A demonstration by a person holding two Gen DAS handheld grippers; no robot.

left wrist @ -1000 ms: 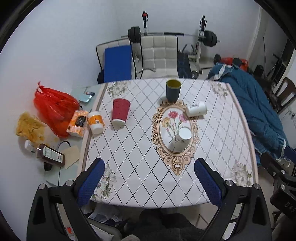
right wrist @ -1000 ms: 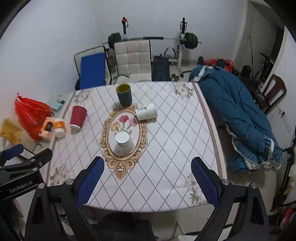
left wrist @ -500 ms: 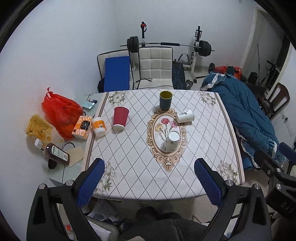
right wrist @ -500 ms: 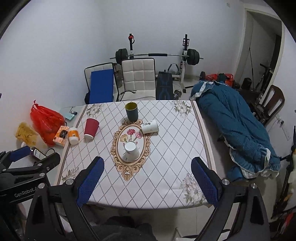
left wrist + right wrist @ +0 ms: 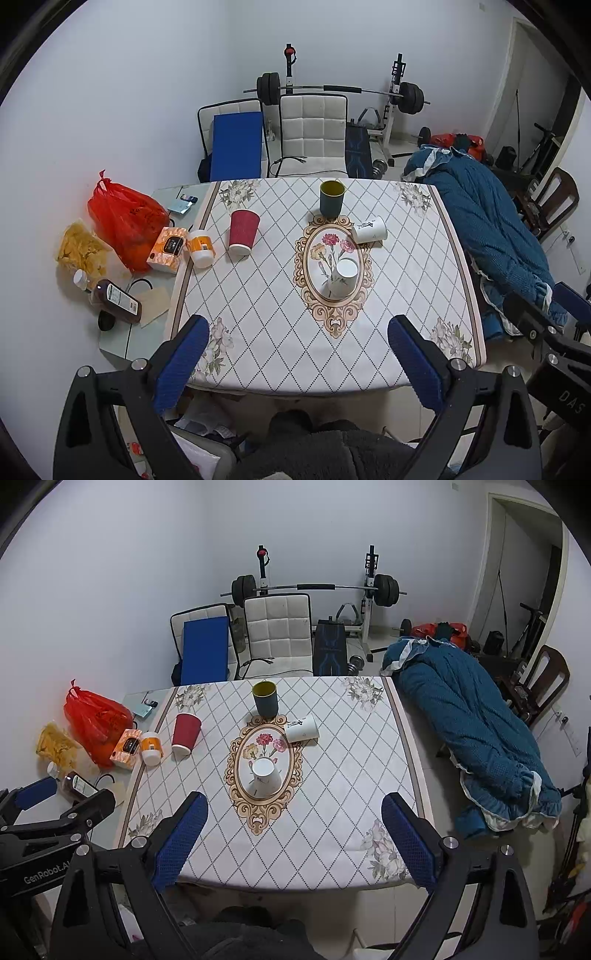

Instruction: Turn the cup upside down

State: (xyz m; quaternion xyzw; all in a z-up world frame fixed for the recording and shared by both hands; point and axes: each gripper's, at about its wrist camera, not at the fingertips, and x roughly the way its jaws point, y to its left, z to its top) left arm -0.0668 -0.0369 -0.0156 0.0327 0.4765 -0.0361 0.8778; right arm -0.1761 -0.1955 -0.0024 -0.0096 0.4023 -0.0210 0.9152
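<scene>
Red plastic bag (image 5: 123,218), orange box (image 5: 168,248) and brown bottle (image 5: 116,301): on the low glass side surface left of the table, clear of the working area.

Orange-labelled jar (image 5: 200,246): at the table's left edge, lid down.

Red paper cup (image 5: 242,232): inverted, wide mouth on the cloth, just right of the jar; judged already turned.

Left gripper (image 5: 298,363): blue pads spread wide, nothing between them, held high above the near table edge, presumably for an overview.

Dark cup (image 5: 331,198): upright, yellow inside showing, at the far tip of the floral oval (image 5: 334,310); judged the cup not yet flipped.

White cup (image 5: 342,277): inverted inside the oval, base up; appears done.

Printed white cup (image 5: 369,229): on its side at the oval's right rim, well apart from both grippers.

Right gripper (image 5: 294,845): fingers likewise wide apart and empty, poised beyond the near edge; its body shows at the lower right of the left wrist view.

Blue quilt (image 5: 487,229): heaped right of the table.

Change from a second earlier: both grippers have drawn up and back, so the table sits smaller and farther in each view; cups unmoved
</scene>
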